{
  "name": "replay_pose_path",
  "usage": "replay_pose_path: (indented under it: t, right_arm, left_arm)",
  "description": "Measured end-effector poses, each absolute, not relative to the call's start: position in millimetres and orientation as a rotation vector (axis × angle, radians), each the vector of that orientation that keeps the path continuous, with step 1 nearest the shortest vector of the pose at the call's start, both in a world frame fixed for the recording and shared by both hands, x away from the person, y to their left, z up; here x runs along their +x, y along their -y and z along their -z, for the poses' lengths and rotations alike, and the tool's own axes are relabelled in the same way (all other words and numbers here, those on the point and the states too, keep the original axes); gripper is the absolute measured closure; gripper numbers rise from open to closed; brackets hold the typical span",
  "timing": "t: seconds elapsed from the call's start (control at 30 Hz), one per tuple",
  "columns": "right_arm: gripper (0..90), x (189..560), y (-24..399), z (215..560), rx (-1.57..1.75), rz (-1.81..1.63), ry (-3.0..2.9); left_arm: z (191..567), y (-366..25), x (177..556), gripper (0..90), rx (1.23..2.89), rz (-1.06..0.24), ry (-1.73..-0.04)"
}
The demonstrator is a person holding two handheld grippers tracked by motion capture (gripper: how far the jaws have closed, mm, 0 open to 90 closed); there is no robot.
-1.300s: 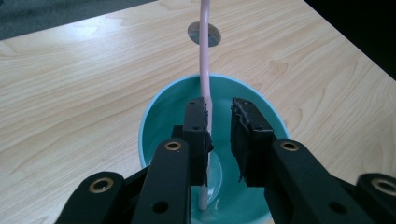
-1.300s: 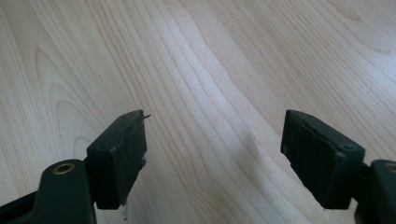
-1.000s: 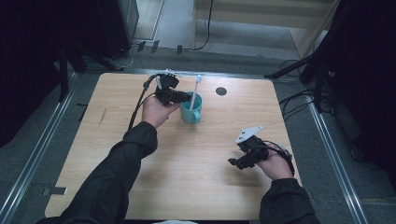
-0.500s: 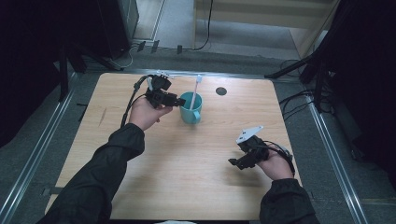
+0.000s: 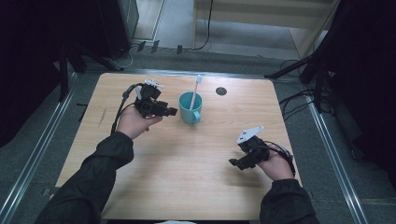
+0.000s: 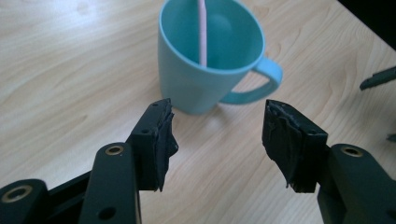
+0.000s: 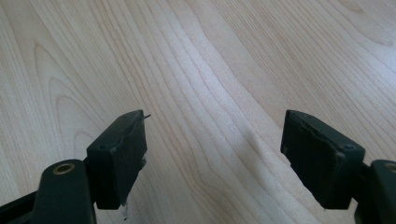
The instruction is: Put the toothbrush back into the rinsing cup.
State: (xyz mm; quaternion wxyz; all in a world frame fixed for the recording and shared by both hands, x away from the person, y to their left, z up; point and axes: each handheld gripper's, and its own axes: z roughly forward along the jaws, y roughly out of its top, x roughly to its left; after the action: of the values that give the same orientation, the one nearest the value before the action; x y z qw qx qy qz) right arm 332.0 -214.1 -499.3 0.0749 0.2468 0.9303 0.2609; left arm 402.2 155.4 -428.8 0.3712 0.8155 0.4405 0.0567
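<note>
A teal mug (image 5: 190,108) stands upright at the back middle of the wooden table (image 5: 187,186), with a pink toothbrush (image 5: 196,88) leaning inside it. My left gripper (image 5: 171,112) sits just left of the mug, pointing at it without touching. Its jaws have just been opening and hold nothing. In the left gripper view the mug (image 6: 210,70) and the toothbrush (image 6: 202,32) lie a little beyond the open left gripper (image 6: 217,135). My right gripper (image 5: 236,163) rests low at the front right, open. In the right gripper view the right gripper (image 7: 215,154) spans bare wood.
A small dark round hole (image 5: 221,91) marks the table behind and right of the mug. Metal rails (image 5: 37,154) run along the table's sides, and cables (image 5: 299,100) trail on the floor beyond the right edge.
My left gripper has drawn back leftward from the mug and its jaws have opened. The mug with the toothbrush stays in place, and the right hand has not moved.
</note>
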Motion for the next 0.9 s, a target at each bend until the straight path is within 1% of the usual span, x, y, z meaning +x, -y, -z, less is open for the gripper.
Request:
replay_pose_path:
  t: [0.37,0.9]
  right_arm:
    - [22.9,332.3,216.0,500.1,0.761,-0.775,-2.794]
    - [22.9,332.3,216.3,500.5,0.769,-0.772,-2.795]
  left_arm:
    - [447.0,-169.0,375.7,42.1,2.128,-0.099,-1.101]
    - [461.2,-197.8,345.7,41.9,2.098,-0.082,-1.126]
